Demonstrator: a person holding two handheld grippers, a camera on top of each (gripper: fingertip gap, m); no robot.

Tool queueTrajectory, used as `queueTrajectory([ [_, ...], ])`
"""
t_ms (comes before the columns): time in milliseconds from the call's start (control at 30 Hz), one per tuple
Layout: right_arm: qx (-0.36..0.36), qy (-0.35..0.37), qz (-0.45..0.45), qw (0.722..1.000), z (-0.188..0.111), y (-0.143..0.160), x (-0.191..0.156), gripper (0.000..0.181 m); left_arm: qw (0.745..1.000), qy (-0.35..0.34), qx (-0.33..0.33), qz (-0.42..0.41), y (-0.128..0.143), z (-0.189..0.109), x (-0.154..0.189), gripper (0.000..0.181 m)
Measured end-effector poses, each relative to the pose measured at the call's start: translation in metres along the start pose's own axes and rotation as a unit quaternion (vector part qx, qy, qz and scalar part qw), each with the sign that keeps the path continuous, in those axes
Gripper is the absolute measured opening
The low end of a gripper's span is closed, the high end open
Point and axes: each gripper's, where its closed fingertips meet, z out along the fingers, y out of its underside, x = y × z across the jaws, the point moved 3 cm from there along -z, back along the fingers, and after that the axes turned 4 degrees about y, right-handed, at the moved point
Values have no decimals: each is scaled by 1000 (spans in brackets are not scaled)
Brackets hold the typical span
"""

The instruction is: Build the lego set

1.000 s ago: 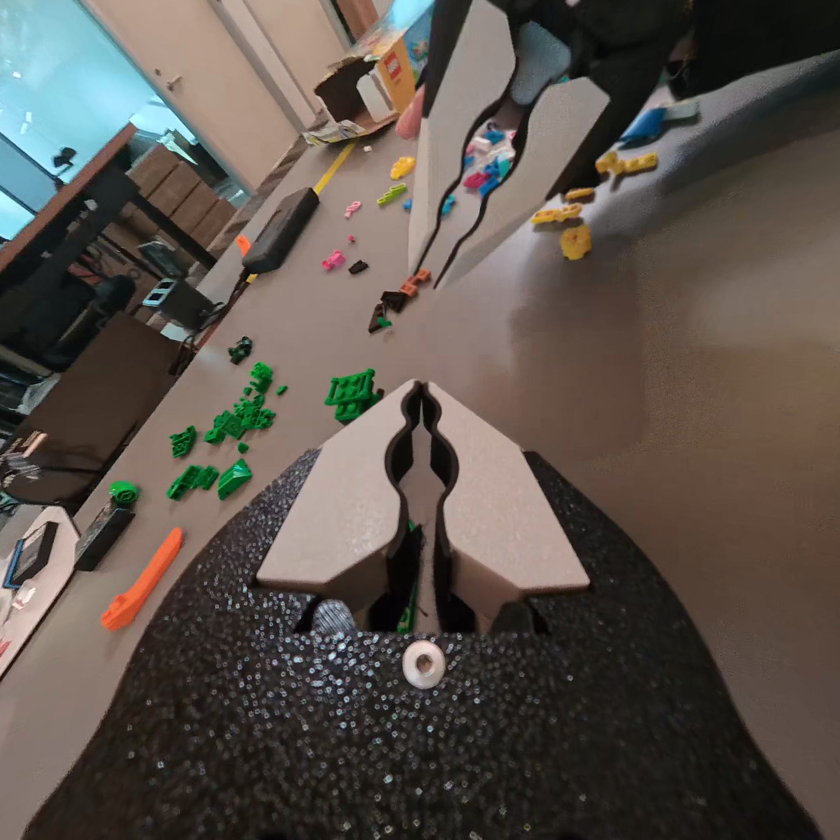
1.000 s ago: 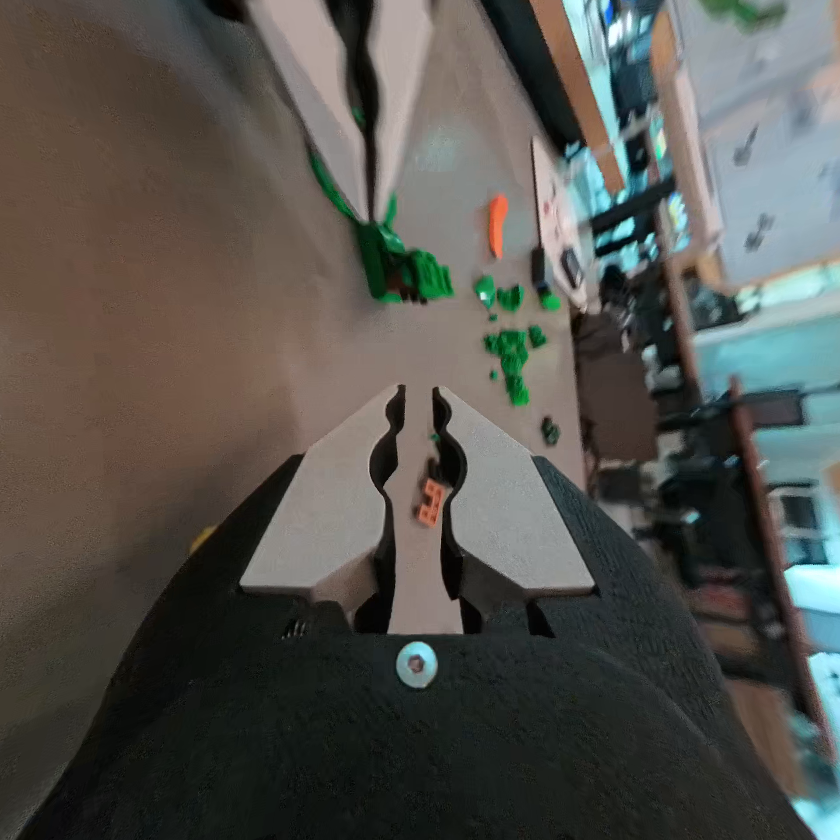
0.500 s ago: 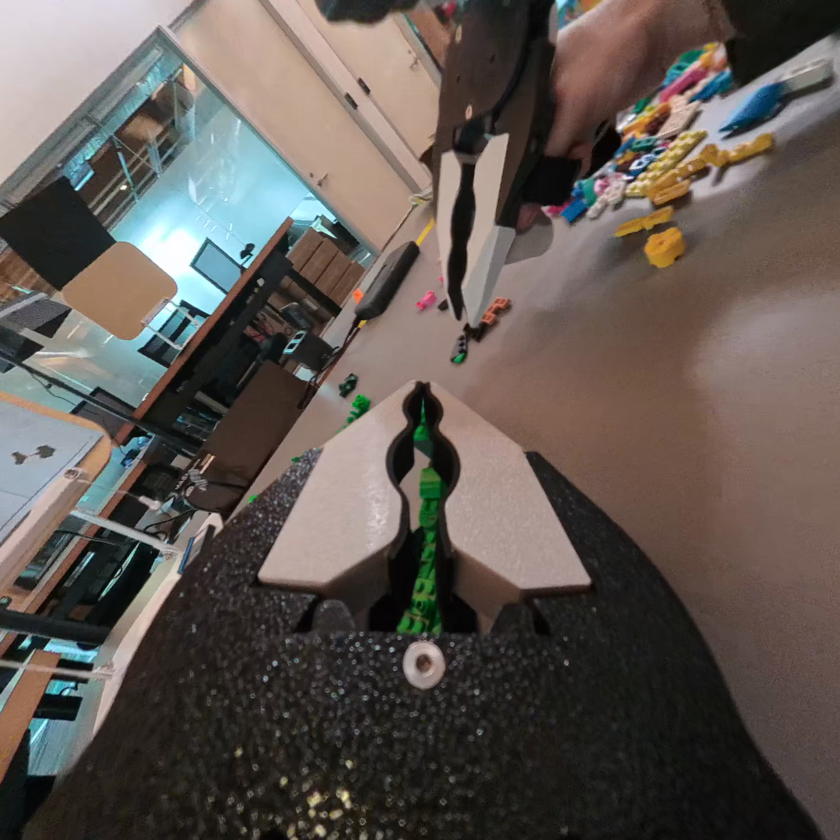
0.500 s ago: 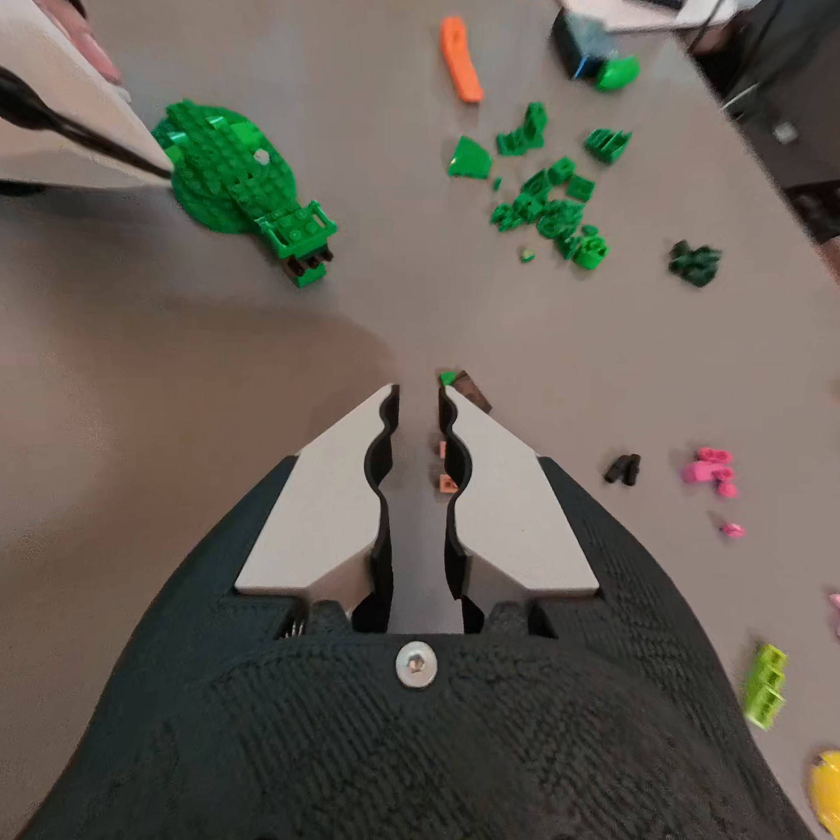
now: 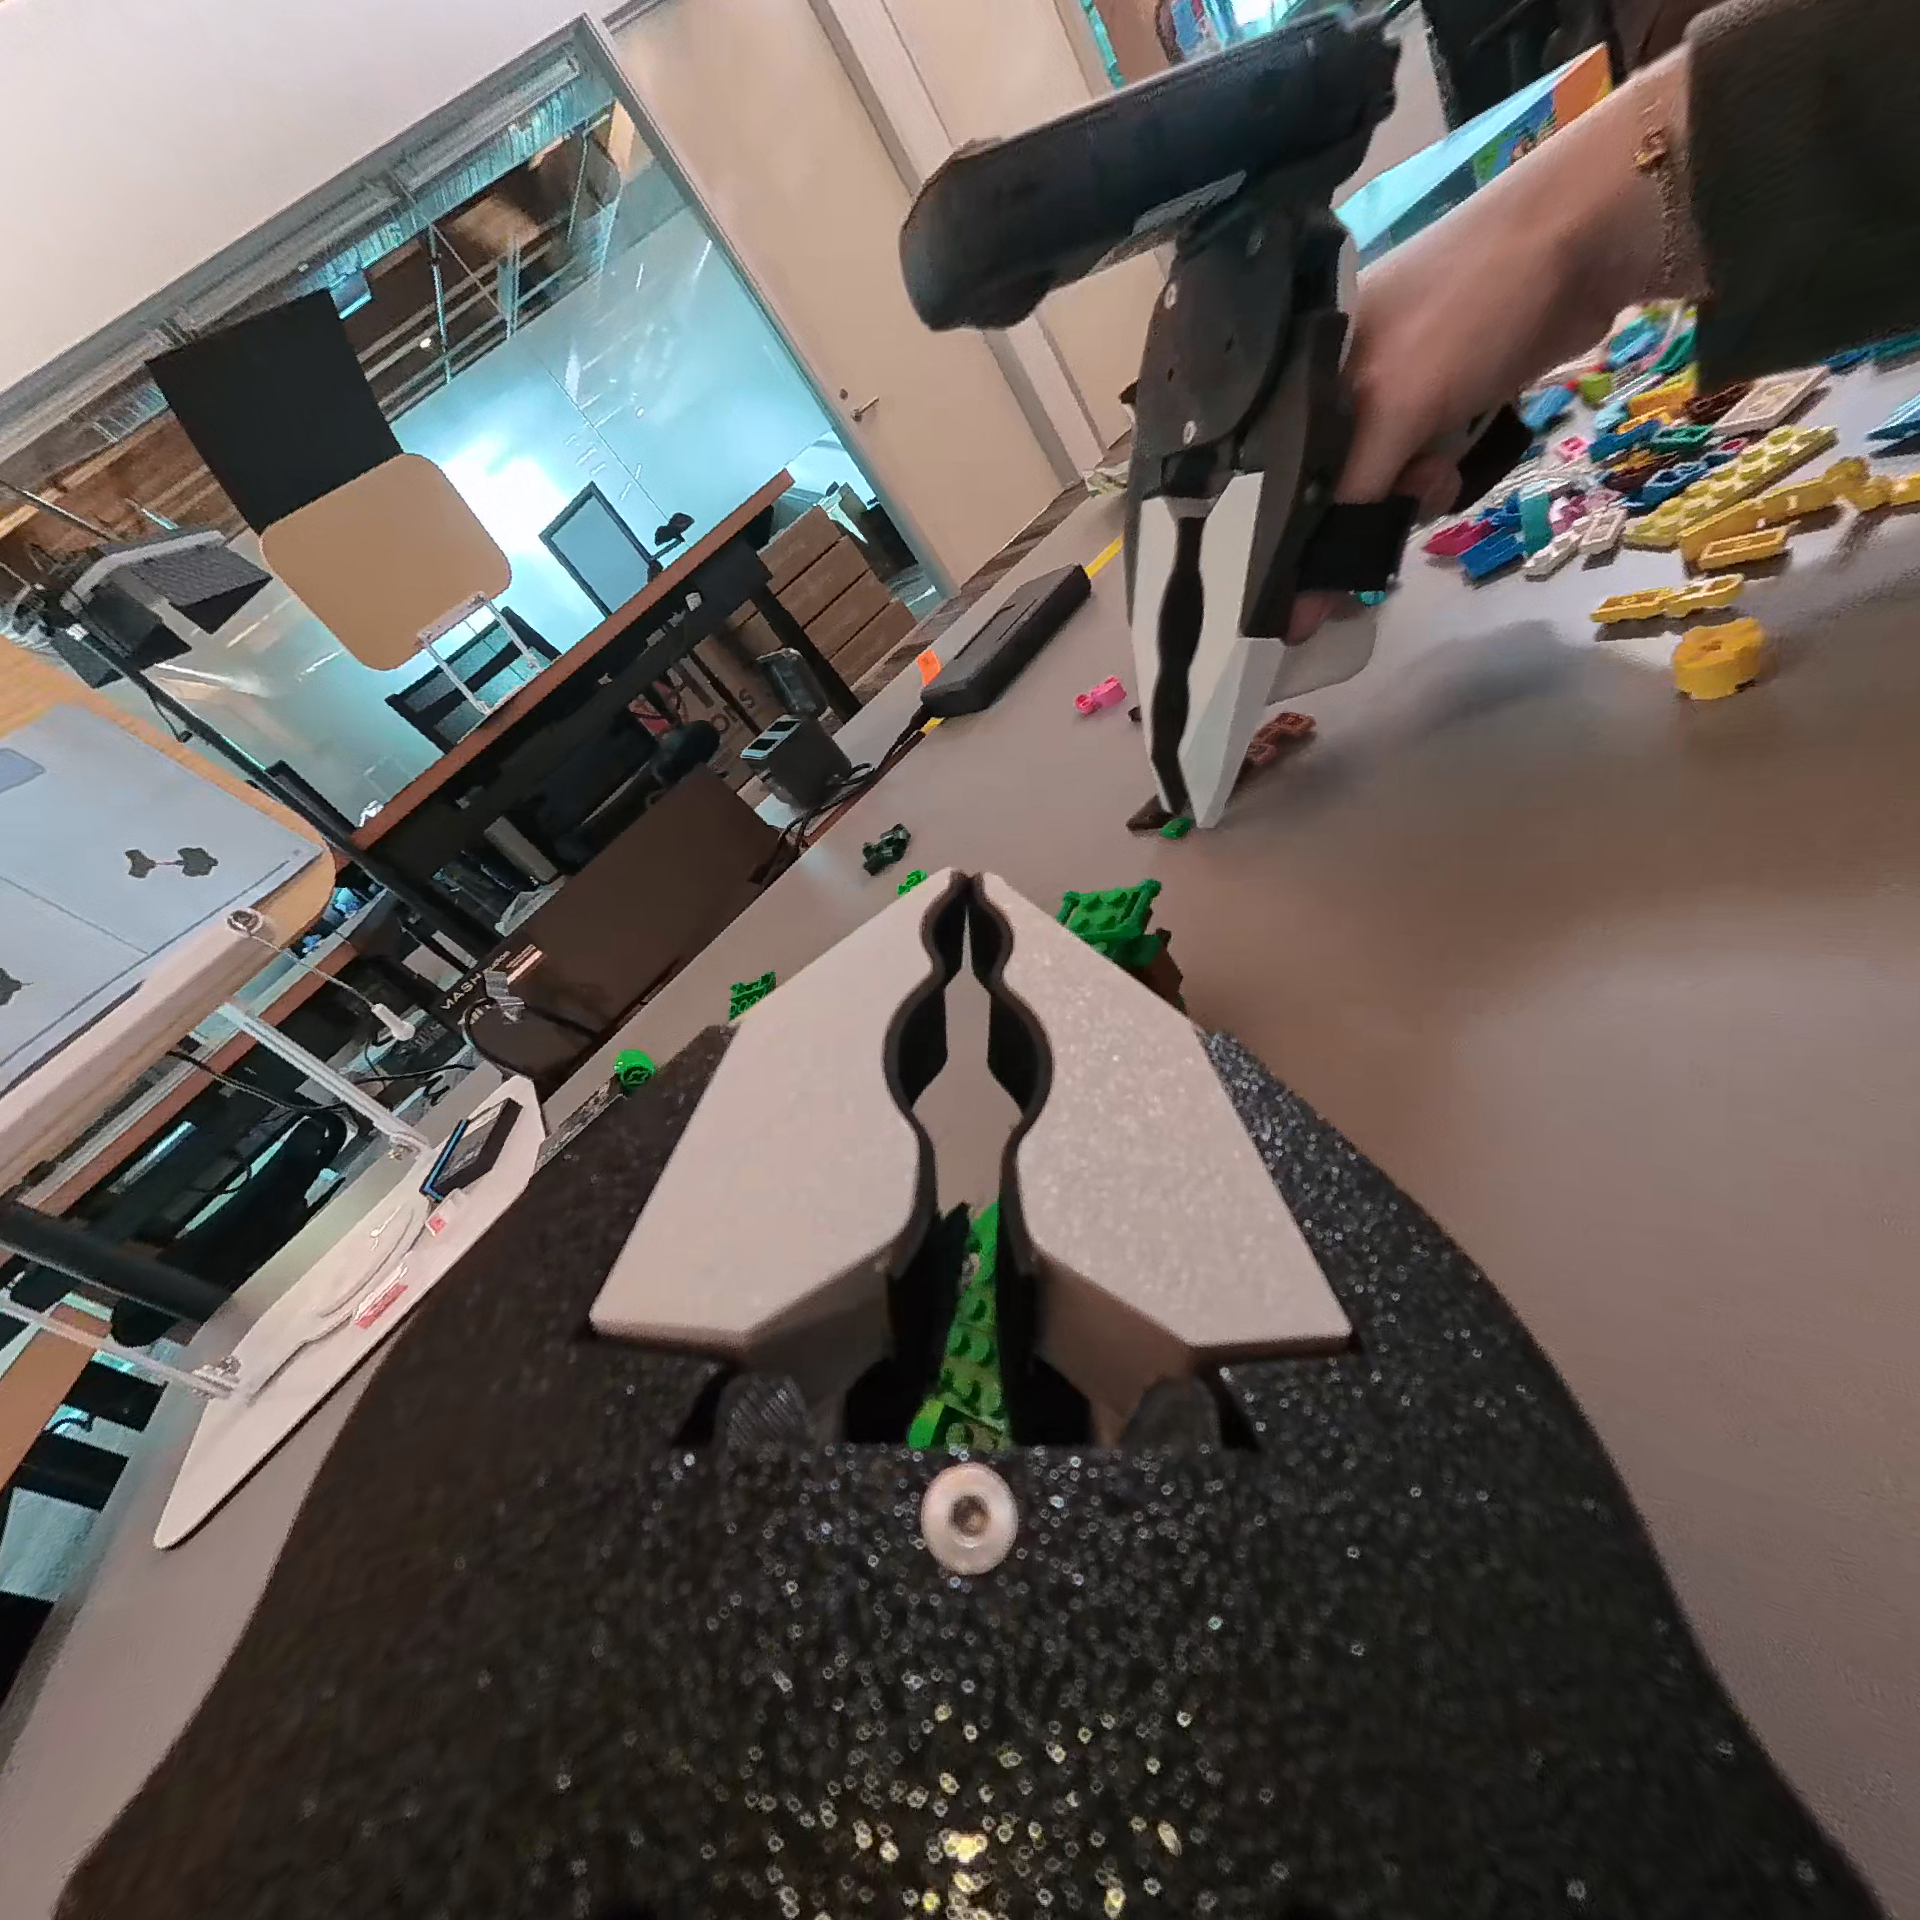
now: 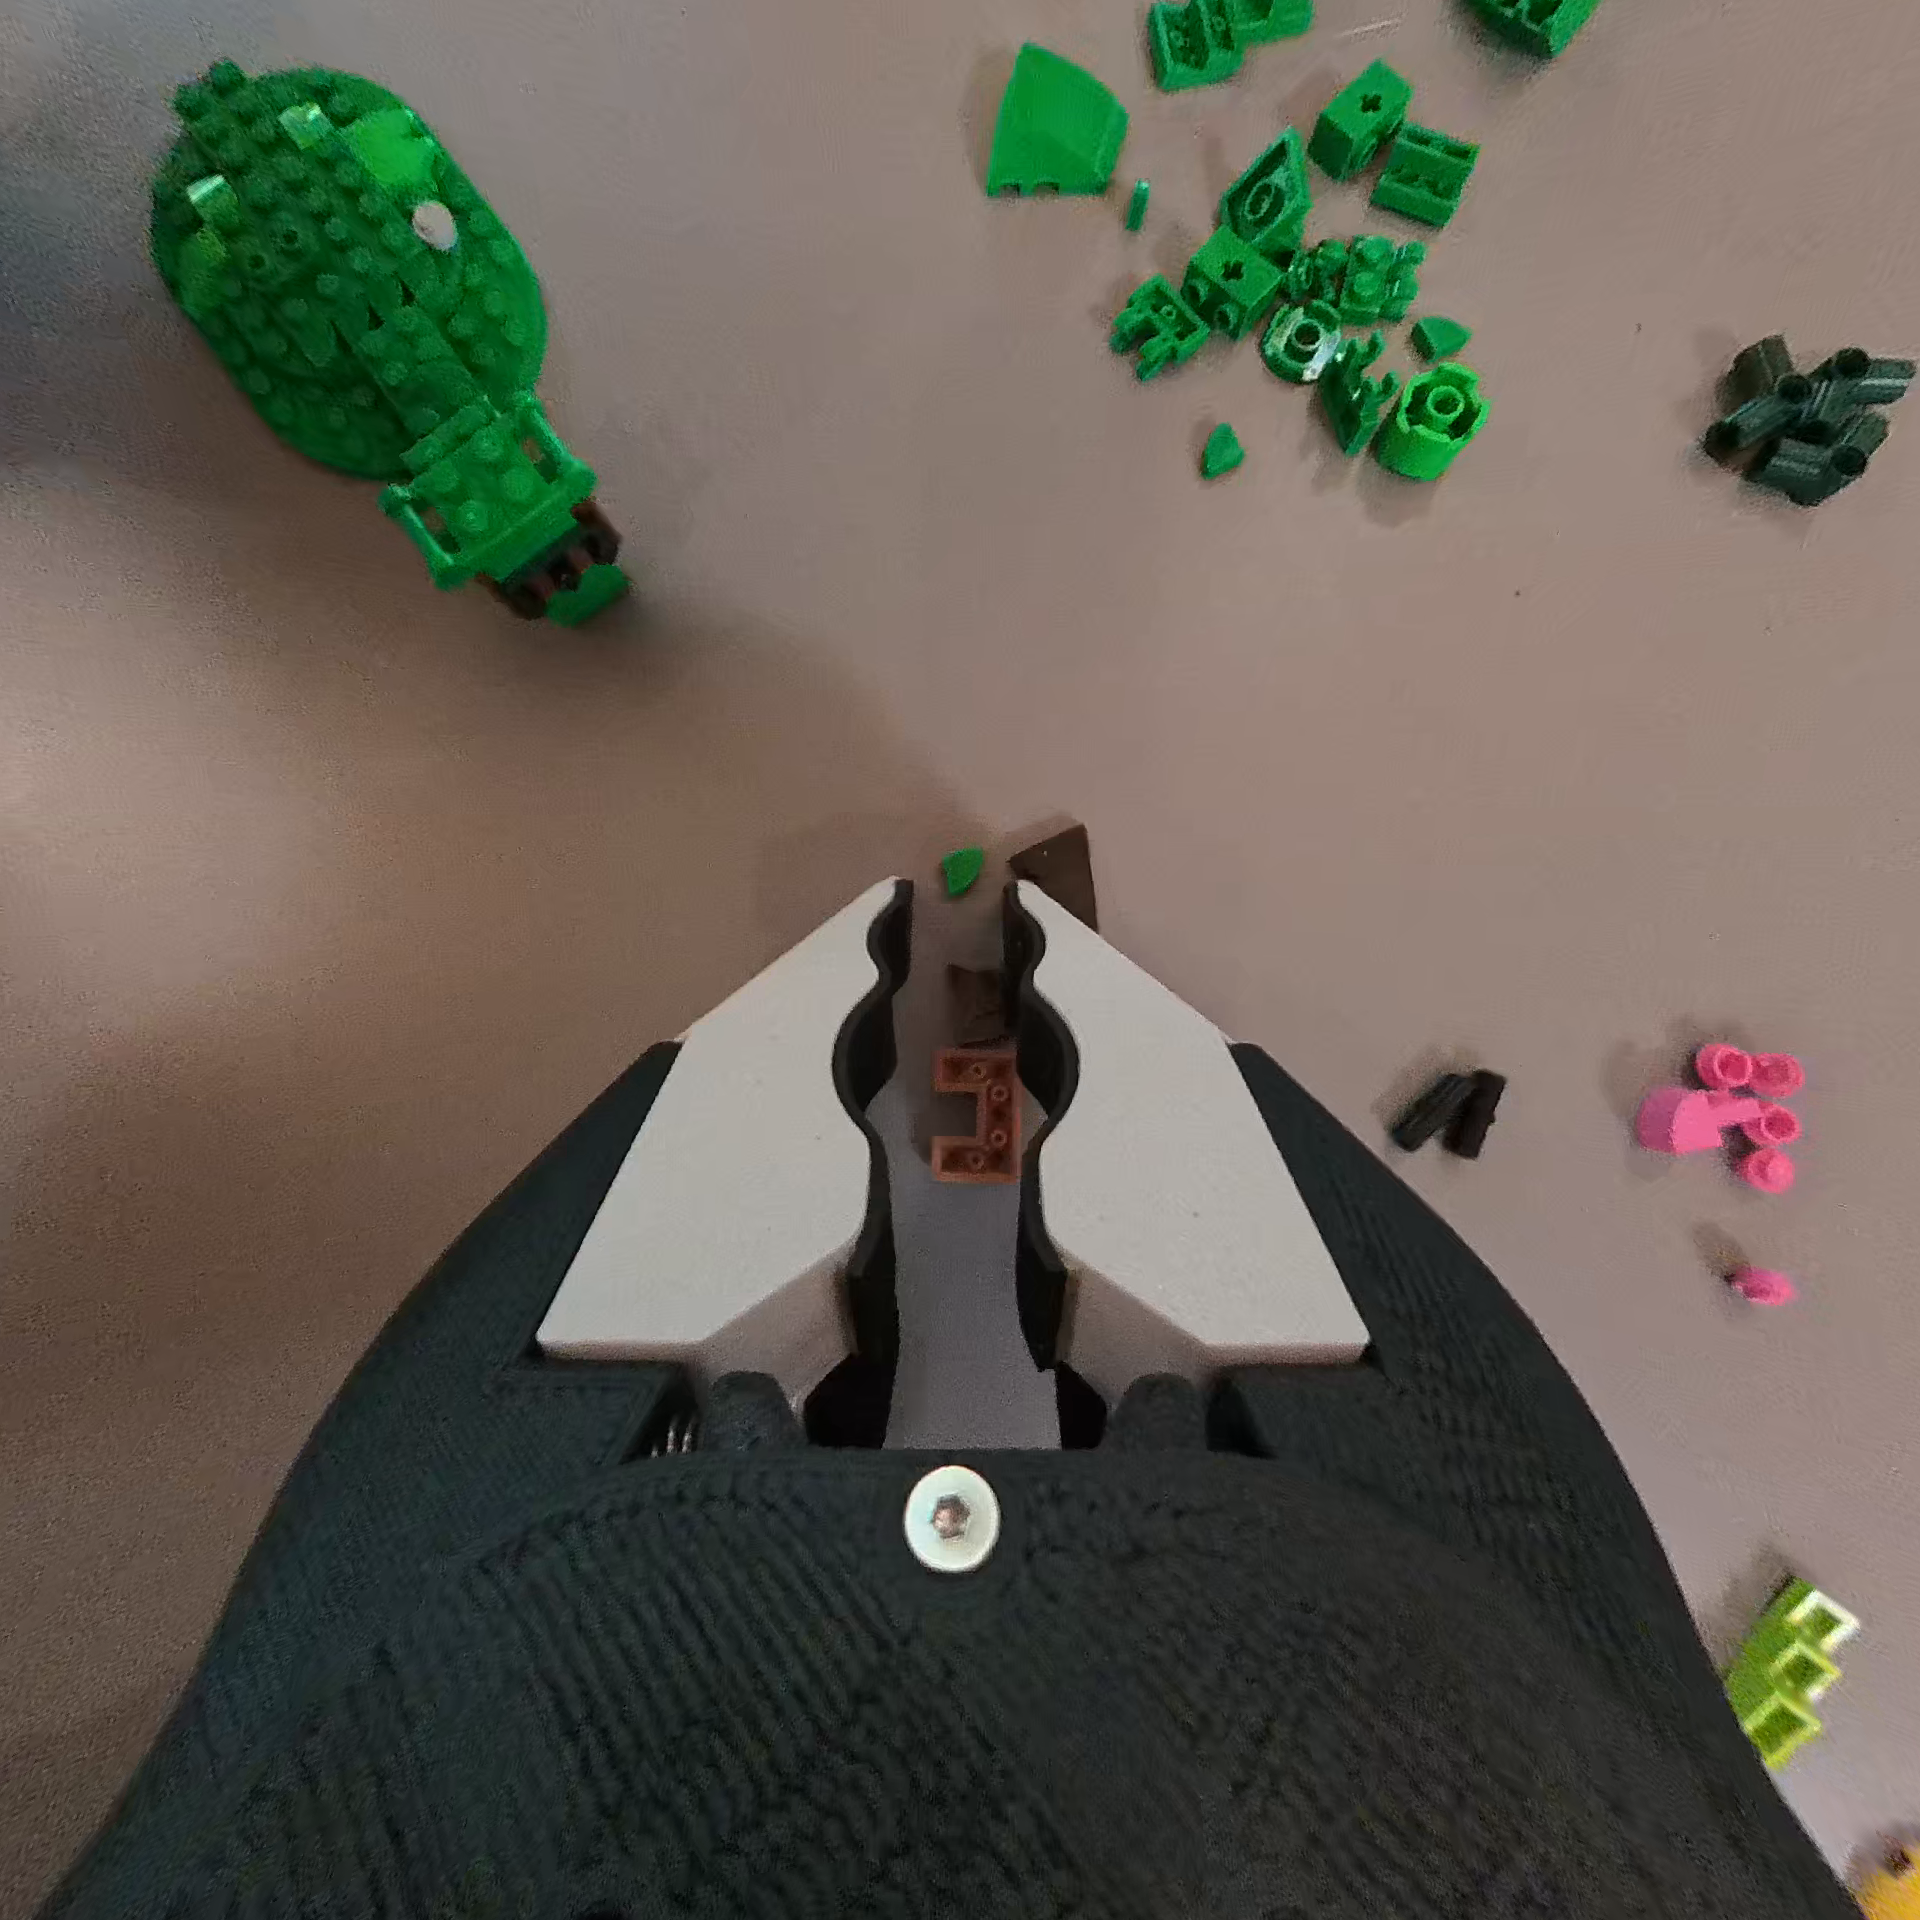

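Observation:
A green lego build (image 6: 343, 281), rounded with a stem that ends in brown bits, lies flat on the grey table (image 6: 727, 727). My left gripper (image 5: 966, 896) is shut and empty, low over that build; green studs (image 5: 971, 1330) show under its fingers and its stem end (image 5: 1112, 920) shows past the tips. My right gripper (image 6: 956, 894) is open and points straight down at the table. An orange-brown bracket piece (image 6: 977, 1117) lies between its fingers. A dark brown piece (image 6: 1060, 862) and a tiny green piece (image 6: 963, 868) lie at its tips. It also shows in the left wrist view (image 5: 1184, 800), held by a hand.
Loose green pieces (image 6: 1299, 270), dark green ones (image 6: 1808, 416), black pieces (image 6: 1449, 1112), pink pieces (image 6: 1714, 1117) and a lime piece (image 6: 1787, 1673) lie to the right. Yellow pieces (image 5: 1714, 655) and a mixed pile (image 5: 1662, 468) lie farther off. A black case (image 5: 1008, 644) sits near the table's edge. My right fingertips sit around 15 centimetres from my left ones.
My left gripper has come away from the green build, which now lies alone on the table. My right gripper has dropped closer over the brown pieces.

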Motion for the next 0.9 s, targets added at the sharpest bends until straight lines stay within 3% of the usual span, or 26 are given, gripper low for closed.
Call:
queueTrajectory([
  [700, 30, -38, -18, 999, 4, -4, -4, 18, 1000, 3, 3, -19, 4, 2, -1, 0],
  [900, 46, -51, -110, 992, 6, -8, -22, 20, 1000, 1, 3, -23, 4, 1, -2, 0],
])
